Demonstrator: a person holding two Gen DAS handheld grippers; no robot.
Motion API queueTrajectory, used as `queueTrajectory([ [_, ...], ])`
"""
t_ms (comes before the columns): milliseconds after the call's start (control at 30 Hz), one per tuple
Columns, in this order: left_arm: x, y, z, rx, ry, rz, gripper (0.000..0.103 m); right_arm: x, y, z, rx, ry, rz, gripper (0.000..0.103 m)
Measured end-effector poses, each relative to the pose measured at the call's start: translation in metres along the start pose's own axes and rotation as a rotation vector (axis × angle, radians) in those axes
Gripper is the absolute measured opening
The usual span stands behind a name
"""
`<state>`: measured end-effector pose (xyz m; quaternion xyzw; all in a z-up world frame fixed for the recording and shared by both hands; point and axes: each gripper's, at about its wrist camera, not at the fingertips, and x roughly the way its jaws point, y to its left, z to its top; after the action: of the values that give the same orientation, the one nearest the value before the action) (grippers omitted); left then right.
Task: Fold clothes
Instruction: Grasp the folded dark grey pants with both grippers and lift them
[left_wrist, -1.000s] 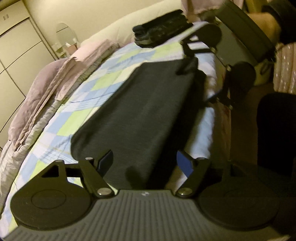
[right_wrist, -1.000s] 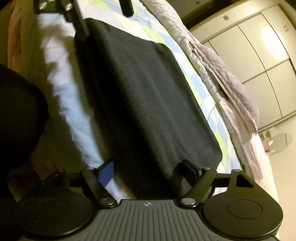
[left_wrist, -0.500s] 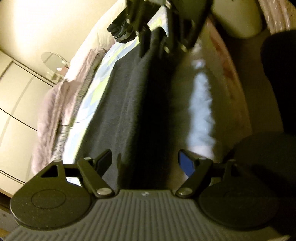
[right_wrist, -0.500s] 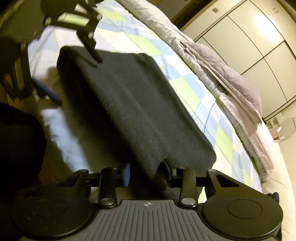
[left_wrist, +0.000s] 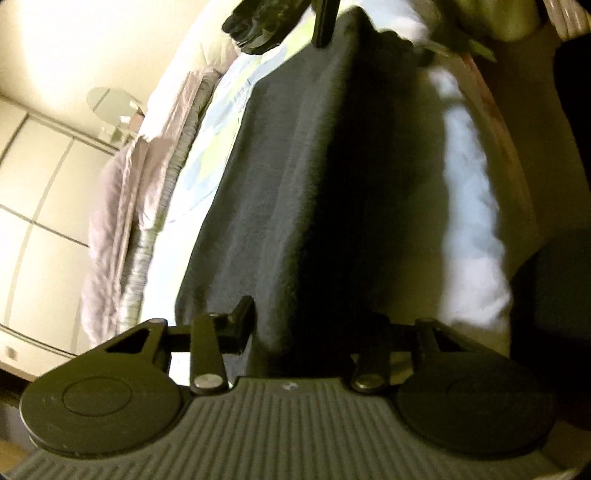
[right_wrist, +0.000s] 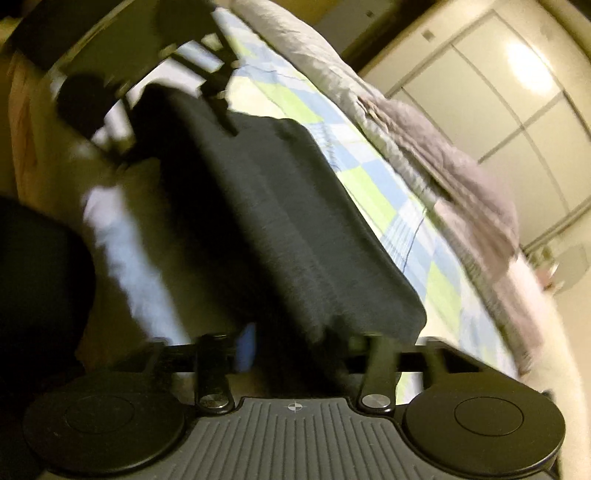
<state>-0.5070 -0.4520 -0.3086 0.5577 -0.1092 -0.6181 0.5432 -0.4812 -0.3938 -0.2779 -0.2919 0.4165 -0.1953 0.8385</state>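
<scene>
Each gripper is black plastic: a ribbed grey-black plate sits behind the jaws, flanked by two round discs. Silver screws pin the finger links. The right gripper (right_wrist: 299, 343) shows a blue pad on one finger (right_wrist: 245, 347); the left gripper (left_wrist: 306, 328) shows none.

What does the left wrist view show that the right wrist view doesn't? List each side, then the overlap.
Only the left wrist view: a black bundle lying at the far end of the bed, and the left tongs close up. Only the right wrist view: the right tongs close up, with a blue finger pad. Both: the dark garment held at opposite ends, the checked bedsheet, the lilac blanket and the wardrobe doors.
</scene>
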Motion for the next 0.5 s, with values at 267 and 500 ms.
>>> queueTrajectory([
  [267,-0.001,0.02,-0.003,-0.056,-0.006,-0.054,0.038,0.026,0.024,-0.004,-0.155,0.013,-0.079,0.08],
  [500,-0.005,0.001,-0.007,0.037,-0.007,-0.014,0.036,0.038,0.018,-0.011,-0.158,0.011,-0.116,0.077],
])
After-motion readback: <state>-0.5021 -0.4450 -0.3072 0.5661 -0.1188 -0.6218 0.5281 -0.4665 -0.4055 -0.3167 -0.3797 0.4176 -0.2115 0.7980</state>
